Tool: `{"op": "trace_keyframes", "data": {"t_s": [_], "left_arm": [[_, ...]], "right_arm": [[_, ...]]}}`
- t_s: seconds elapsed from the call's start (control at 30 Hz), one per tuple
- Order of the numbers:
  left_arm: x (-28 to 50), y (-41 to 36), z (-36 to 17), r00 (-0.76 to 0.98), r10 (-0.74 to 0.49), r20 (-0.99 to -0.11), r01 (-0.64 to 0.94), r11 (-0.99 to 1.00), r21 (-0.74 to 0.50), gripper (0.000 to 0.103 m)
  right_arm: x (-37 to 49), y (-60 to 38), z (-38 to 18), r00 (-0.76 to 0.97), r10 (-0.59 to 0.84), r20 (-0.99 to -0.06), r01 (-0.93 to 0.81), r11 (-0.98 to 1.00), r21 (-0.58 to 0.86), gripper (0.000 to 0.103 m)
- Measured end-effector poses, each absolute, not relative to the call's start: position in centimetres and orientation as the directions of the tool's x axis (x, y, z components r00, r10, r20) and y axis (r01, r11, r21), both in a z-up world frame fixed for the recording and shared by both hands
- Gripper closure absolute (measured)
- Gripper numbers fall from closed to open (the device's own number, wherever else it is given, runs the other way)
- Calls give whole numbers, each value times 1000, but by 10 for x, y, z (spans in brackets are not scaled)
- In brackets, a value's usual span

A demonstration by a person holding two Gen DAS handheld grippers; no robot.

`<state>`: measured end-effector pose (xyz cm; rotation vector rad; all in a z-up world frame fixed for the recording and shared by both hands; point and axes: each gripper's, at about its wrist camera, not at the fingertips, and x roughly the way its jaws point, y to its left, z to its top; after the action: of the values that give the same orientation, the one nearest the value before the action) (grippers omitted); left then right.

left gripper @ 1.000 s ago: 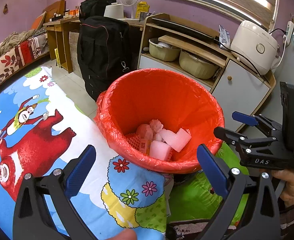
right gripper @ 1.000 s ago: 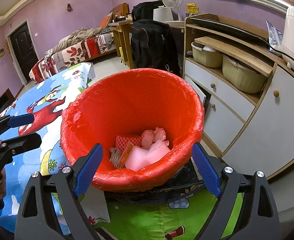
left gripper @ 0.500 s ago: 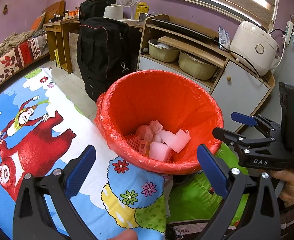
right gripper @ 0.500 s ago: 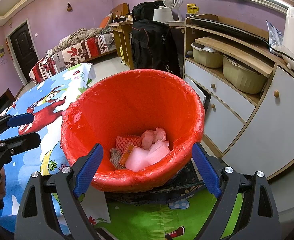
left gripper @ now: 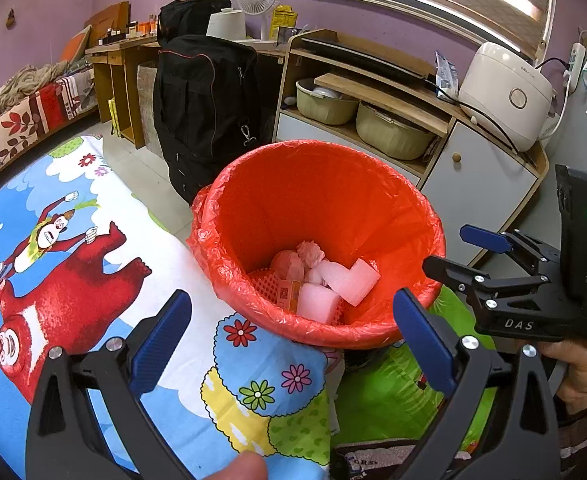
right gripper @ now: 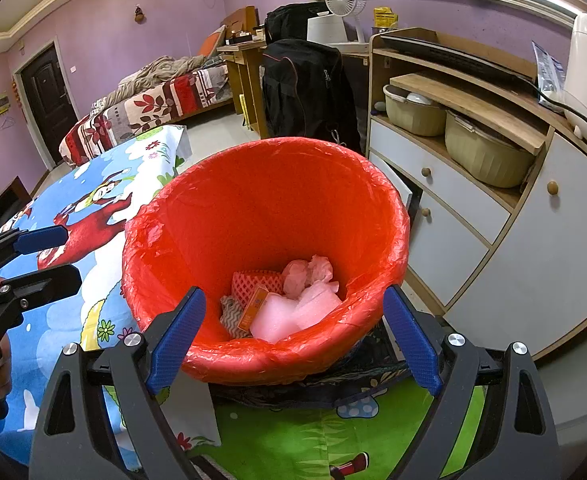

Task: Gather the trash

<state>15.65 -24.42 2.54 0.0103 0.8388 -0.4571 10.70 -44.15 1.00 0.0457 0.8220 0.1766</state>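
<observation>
Nothing has shifted since the earlier frames: both grippers hang over the round bin lined with a red plastic bag (left gripper: 317, 184), tilted down toward it. Left gripper (left gripper: 293, 334) has its blue-padded fingers (left gripper: 159, 340) spread apart and empty. Right gripper (right gripper: 293, 340) is likewise released, fingers (right gripper: 175, 336) wide on either side of the bin's near rim without touching it. Pink foam blocks (right gripper: 293, 312), crumpled pink paper (right gripper: 307, 272) and a small orange packet (right gripper: 255, 306) lie at the bin's bottom. Beside the bin spreads a cartoon-print blue tablecloth (left gripper: 73, 280) on the tabletop.
</observation>
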Motion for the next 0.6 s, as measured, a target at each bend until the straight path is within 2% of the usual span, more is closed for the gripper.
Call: {"op": "trace_keyframes", "data": {"t_s": [0.6], "left_arm": [[156, -243, 27, 581, -390, -715, 392, 903, -175, 6]], "right_arm": [[107, -442, 10, 667, 175, -724, -139, 984, 109, 18]]}}
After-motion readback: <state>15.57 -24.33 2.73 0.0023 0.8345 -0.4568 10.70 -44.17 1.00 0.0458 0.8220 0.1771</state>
